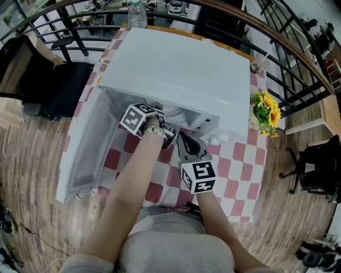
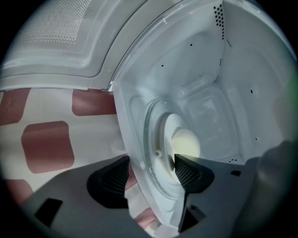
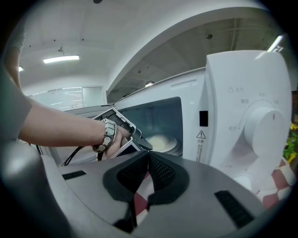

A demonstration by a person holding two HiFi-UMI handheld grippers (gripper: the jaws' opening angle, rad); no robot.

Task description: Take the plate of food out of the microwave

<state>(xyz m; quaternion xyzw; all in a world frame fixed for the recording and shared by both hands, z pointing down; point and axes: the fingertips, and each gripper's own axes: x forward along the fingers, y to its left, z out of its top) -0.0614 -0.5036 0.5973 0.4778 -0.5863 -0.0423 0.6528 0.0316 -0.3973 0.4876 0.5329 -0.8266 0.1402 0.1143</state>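
Observation:
A white microwave (image 1: 176, 69) stands on the checkered table with its door (image 1: 88, 144) swung open to the left. Inside, a white plate (image 2: 168, 132) carrying a pale round bun (image 2: 186, 142) rests on the glass turntable (image 2: 150, 144). My left gripper (image 2: 151, 175) is open at the cavity's mouth, and its jaws straddle the front lip and the turntable's edge. One pad (image 2: 187, 171) lies right by the plate's rim. In the head view the left gripper (image 1: 160, 114) reaches into the opening. My right gripper (image 1: 184, 137) hovers shut and empty just in front of the microwave. The right gripper view shows the plate (image 3: 163, 142) behind the left hand (image 3: 111, 137).
The control panel with its round dial (image 3: 260, 125) is to the right of the cavity. Sunflowers (image 1: 266, 109) stand at the table's right edge and a water bottle (image 1: 137, 16) behind the microwave. A black chair (image 1: 58, 85) sits left of the red-checked tablecloth (image 1: 240, 170).

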